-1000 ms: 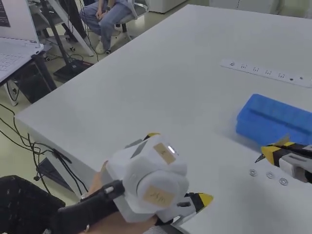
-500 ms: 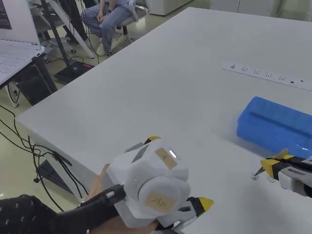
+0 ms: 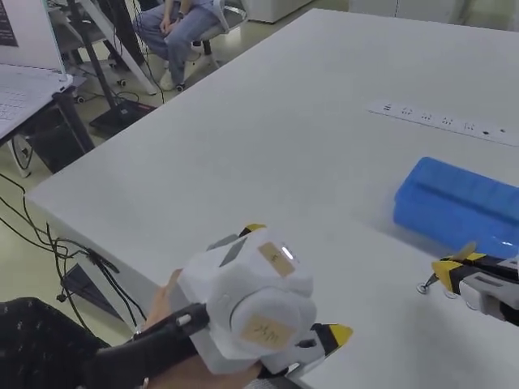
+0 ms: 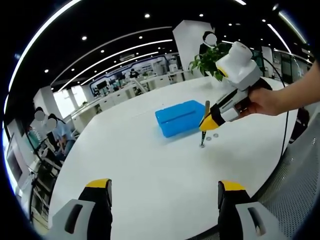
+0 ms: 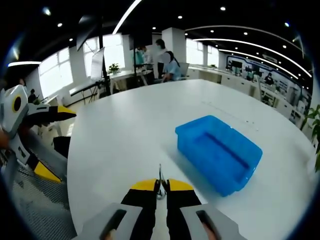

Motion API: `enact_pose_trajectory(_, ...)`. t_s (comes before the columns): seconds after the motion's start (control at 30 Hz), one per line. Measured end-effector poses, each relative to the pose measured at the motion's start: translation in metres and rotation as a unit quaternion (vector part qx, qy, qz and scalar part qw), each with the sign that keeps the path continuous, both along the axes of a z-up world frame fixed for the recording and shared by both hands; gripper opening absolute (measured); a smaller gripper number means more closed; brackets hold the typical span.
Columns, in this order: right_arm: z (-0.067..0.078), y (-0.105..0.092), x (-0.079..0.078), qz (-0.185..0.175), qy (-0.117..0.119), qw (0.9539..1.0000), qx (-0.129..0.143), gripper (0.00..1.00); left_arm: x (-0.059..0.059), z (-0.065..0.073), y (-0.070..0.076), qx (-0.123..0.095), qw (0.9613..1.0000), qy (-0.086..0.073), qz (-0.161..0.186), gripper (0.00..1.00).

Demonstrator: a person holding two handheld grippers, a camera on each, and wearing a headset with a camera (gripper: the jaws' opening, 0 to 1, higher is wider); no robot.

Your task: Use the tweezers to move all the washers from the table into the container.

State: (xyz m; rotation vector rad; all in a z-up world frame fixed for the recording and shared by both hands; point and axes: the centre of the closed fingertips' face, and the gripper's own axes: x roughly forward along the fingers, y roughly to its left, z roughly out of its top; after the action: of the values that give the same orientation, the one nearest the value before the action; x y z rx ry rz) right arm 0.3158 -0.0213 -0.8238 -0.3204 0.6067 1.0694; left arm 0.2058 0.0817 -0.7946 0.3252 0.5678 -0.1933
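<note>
Right gripper view: right claw clenched on tweezers; left gripper view: left claw spread wide, empty.

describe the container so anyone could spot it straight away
On the white table, look just past the right hand-held gripper toward the power strip. The container is the rectangular tub there, big and bright blue, unlike the small grey washers beside it.

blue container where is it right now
Head view, right side of the table: the blue container sits between the power strip and the right gripper holding tweezers.
</note>
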Motion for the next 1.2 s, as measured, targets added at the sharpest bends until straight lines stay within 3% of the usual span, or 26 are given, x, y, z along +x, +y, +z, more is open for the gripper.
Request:
enact_pose_trajectory(0.17, 0.003, -0.001, 0.002, -0.003, 0.001, 1.0000, 0.001, 0.02, 0.000, 0.000, 0.000, 0.000, 1.0000, 0.000, 0.000, 0.90)
enact_pose_trajectory(0.37, 0.025, 0.002, 0.009, -0.022, 0.011, 0.9989, 0.041, 0.02, 0.000, 0.000, 0.001, 0.001, 1.0000, 0.001, 0.001, 0.89)
enact_pose_trajectory(0.5, 0.030, 0.000, 0.015, -0.031, 0.016, 0.9980, 0.053, 0.02, 0.000, 0.001, 0.002, 0.000, 1.0000, -0.002, 0.004, 0.89)
enact_pose_trajectory(0.93, 0.047, -0.002, 0.031, -0.033, -0.020, 0.9980, 0.050, 0.02, 0.000, 0.001, 0.001, 0.003, 1.0000, -0.001, 0.002, 0.89)
enact_pose_trajectory(1.2, 0.063, 0.001, 0.053, -0.041, -0.043, 0.9964, 0.060, 0.02, 0.000, 0.000, 0.002, 0.004, 1.0000, 0.001, 0.005, 0.89)
